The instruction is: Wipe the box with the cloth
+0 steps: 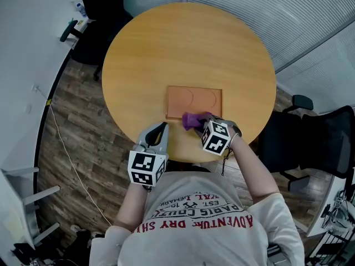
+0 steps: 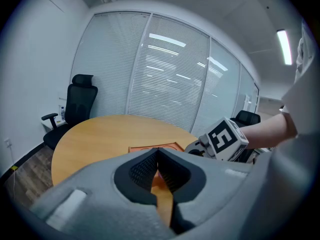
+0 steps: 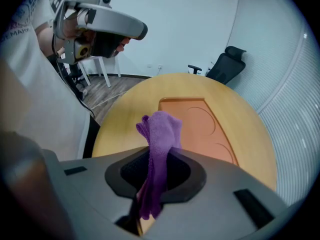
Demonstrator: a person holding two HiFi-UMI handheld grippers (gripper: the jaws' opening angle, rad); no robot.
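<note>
The right gripper (image 1: pixel 206 125) has its jaws closed on the purple cloth (image 1: pixel 192 119). In the right gripper view the cloth (image 3: pixel 161 134) runs up through the pinched pads and bunches into a loose tuft above them.

In the head view that tuft sits at the 6 o'clock edge of the flat orange box (image 1: pixel 194 100), touching it or just over it; which of the two I cannot tell. The box lies near the middle of the round wooden table (image 1: pixel 144 65), with its long axis running from 9 to 3 o'clock. From the right gripper, the bulk of the box lies toward 11 to 12 o'clock. In my judgement the wipe calls for a push away from the body and then sweeps along the long axis.

The left gripper (image 1: pixel 158 133) hangs over the table's near rim, at about 7 o'clock from the box and apart from it. Its own view shows the jaws (image 2: pixel 158 156) drawn together with nothing between them. It is the farther of the two and looks idle, though it could steady the box if the cloth drags it.

The box top (image 3: pixel 192 121) carries two round shallow recesses side by side, and both look empty. Nothing else rests on the box or on the table around it.
</note>
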